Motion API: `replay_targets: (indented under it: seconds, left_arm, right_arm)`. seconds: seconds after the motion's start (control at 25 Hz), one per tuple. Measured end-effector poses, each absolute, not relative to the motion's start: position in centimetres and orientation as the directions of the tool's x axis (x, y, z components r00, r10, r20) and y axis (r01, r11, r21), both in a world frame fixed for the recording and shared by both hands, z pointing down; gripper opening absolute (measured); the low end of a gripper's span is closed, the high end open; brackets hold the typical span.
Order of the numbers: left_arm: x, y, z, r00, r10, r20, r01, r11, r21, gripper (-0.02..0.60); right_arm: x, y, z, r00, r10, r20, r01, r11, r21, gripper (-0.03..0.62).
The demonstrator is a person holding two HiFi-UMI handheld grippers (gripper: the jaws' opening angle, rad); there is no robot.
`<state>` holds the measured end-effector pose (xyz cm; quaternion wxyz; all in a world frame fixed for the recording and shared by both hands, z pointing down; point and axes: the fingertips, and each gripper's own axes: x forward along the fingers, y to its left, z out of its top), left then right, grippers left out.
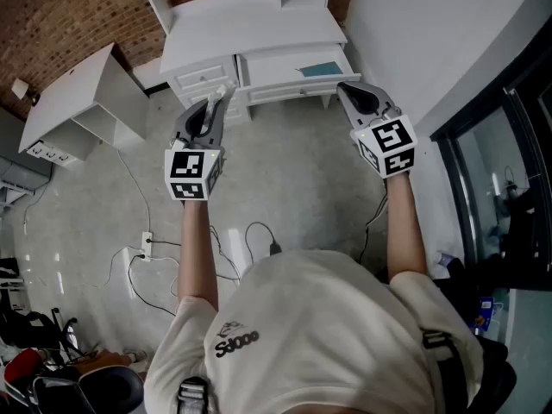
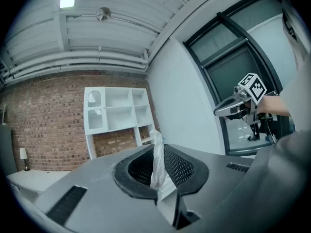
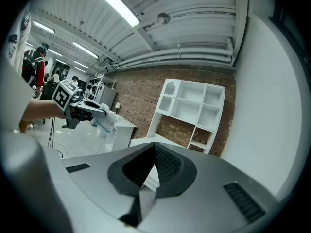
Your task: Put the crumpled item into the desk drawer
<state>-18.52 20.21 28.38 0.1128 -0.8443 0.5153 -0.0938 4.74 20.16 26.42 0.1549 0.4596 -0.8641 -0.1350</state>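
A crumpled white item (image 2: pixel 159 165) sticks up between the pads of my left gripper (image 2: pixel 156 141), which is shut on it. In the head view the left gripper (image 1: pixel 226 91) is raised over the floor just in front of the white desk (image 1: pixel 250 26), with the crumpled item (image 1: pixel 222 90) at its tip. The desk drawer (image 1: pixel 289 63) stands pulled open, and a blue thing (image 1: pixel 321 69) lies inside it. My right gripper (image 1: pixel 342 85) hovers near the drawer's right front corner. Its jaws meet at the tip with nothing between them (image 3: pixel 154 145). Each gripper view shows the other gripper (image 2: pixel 232 108) (image 3: pixel 87 109).
A white shelf unit (image 3: pixel 192 109) stands on the desk against the brick wall. A second white desk (image 1: pixel 82 102) is at the left. Cables and a power strip (image 1: pixel 147 245) lie on the floor by my feet. A dark-framed glass wall (image 1: pixel 509 171) runs along the right.
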Motion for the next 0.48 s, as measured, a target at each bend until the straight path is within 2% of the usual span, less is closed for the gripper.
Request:
replay_targets:
  seconds: [0.48]
  left_arm:
    - [-21.3, 20.1, 28.1, 0.485, -0.874, 0.024, -0.836, -0.472, -0.281, 0.055]
  right_arm:
    - [1.8, 20.9, 25.9, -0.506, -0.856, 0.108, -0.787, 0.509, 0.347, -0.003]
